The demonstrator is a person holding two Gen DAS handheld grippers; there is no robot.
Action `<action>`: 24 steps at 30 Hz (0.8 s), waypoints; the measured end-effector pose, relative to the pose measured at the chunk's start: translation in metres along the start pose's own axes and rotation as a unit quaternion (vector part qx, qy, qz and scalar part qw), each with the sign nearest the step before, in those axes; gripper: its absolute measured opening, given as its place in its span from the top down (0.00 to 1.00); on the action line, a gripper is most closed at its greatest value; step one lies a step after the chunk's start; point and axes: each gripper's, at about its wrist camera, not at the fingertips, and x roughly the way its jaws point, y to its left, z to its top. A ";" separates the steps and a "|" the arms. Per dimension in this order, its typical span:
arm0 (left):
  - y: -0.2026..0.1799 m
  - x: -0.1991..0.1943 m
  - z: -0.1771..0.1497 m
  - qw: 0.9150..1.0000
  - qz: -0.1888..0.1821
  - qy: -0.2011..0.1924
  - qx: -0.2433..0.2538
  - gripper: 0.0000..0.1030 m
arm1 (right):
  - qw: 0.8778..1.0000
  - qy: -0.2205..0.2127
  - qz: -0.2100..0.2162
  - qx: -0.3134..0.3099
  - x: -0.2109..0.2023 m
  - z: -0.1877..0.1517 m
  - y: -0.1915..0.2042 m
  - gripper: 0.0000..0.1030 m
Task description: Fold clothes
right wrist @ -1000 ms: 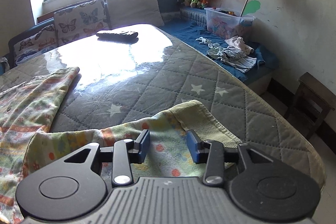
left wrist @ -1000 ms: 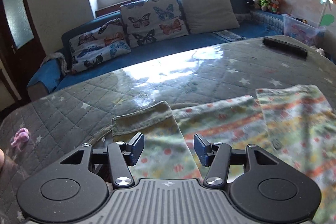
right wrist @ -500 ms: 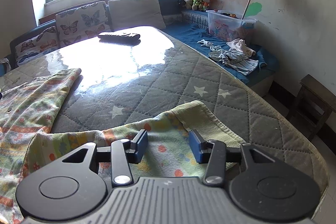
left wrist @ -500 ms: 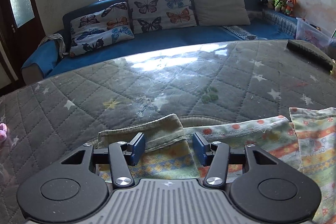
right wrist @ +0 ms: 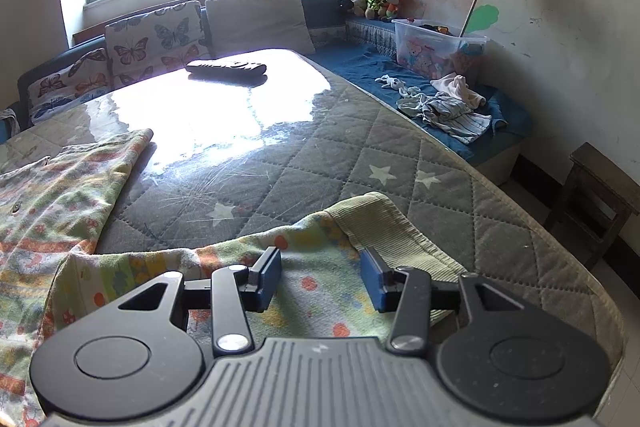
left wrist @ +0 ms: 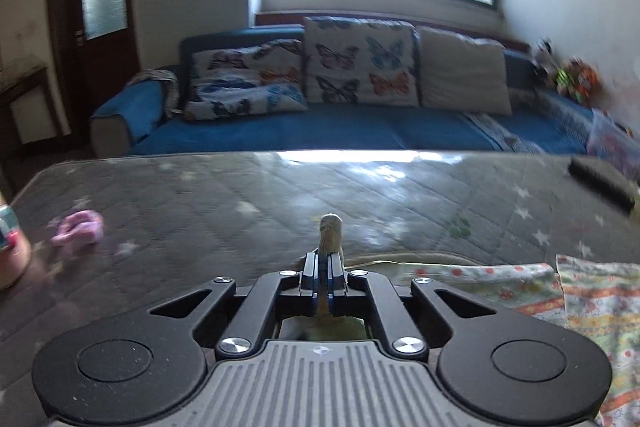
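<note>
A small floral garment (right wrist: 60,195) with green ribbed cuffs lies spread on the quilted grey table (right wrist: 320,155). In the left wrist view my left gripper (left wrist: 323,263) is shut on one ribbed cuff (left wrist: 330,231), which sticks up between the blue pads, lifted off the table. The rest of the garment (left wrist: 520,283) trails off to the right. My right gripper (right wrist: 320,267) is open low over the other sleeve, its blue pads either side of the fabric just short of that sleeve's ribbed cuff (right wrist: 384,223). Nothing is pinched there.
A black remote (right wrist: 226,67) lies at the table's far end. A small pink item (left wrist: 78,227) sits on the table at left. A blue sofa (left wrist: 320,131) with cushions runs behind, holding loose clothes (right wrist: 448,107) and a plastic box (right wrist: 436,51). A wooden stool (right wrist: 600,187) stands right.
My left gripper closed on the sleeve cuff and swung left and up with it, so the cuff now stands between the pads. The right gripper stayed open in place.
</note>
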 end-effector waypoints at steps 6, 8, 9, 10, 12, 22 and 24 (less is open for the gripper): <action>0.068 -0.065 -0.022 0.997 0.045 -0.030 -0.050 0.96 | 1.000 -0.003 0.001 -0.004 0.000 -0.001 0.001 0.55; 0.087 -0.082 -0.033 0.995 0.063 -0.035 -0.062 0.96 | 1.000 -0.003 0.001 -0.004 0.001 0.000 0.002 0.55; 0.096 -0.089 -0.039 0.995 0.070 -0.034 -0.069 0.96 | 1.000 -0.003 0.001 -0.004 0.001 0.000 0.002 0.55; 0.103 -0.096 -0.046 0.994 0.075 -0.032 -0.076 0.96 | 1.000 -0.003 0.001 -0.004 0.001 0.000 0.002 0.55; 0.115 -0.109 -0.062 0.992 0.083 -0.030 -0.089 0.96 | 1.000 -0.004 0.001 -0.003 0.001 -0.001 0.002 0.55; 0.145 -0.149 -0.118 0.985 0.120 -0.018 -0.124 0.97 | 1.000 -0.004 0.020 -0.022 0.006 0.003 0.009 0.54; 0.150 -0.158 -0.124 0.984 0.128 -0.017 -0.126 0.97 | 0.999 -0.005 0.029 -0.033 0.010 0.006 0.015 0.53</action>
